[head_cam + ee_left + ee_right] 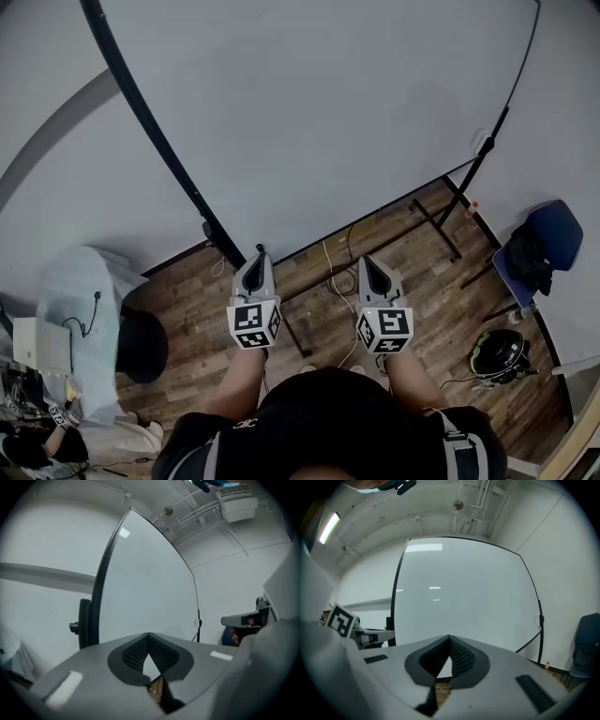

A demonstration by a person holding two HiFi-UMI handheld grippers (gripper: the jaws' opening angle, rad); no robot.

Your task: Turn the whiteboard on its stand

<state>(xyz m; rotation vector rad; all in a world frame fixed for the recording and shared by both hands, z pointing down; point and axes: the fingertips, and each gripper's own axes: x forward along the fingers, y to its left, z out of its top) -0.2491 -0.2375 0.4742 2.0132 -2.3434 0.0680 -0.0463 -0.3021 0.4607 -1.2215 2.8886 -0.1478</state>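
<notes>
Head view puts the whiteboard [309, 122] directly ahead of you, tall and wide. Its lower edge sits above the wooden floor [394, 234] and its black stand [208, 230] runs up the left side. You hold both tools low in front of your body, pointed at the bottom of the board, and neither touches it.

The left gripper [259, 255] has its jaws clenched tip to tip with nothing between them. The left gripper view confirms it: the ribbed pads meet at a point, and past them you see only the whiteboard [145, 588] and its dark upright. The right gripper [367, 262] is the same, jaws pressed together and empty, facing the middle of the whiteboard [464, 592].

You appear to be at the approach step. The board has not been taken hold of, and nothing suggests the turn has begun.

A small black knob [75, 626] sticks out from the upright in the left gripper view. It may be the pivot lock, though you cannot tell from here whether it is tight. If it is, the left tool is nearer and would deal with it first.

After that the turn likely calls for contact on the frame. Either spread a pair of jaws and pinch the edge, or push with closed tips on one side so the panel swings about its pivots. Keep clear of the cables [339, 279] lying near the stand's feet.
</notes>
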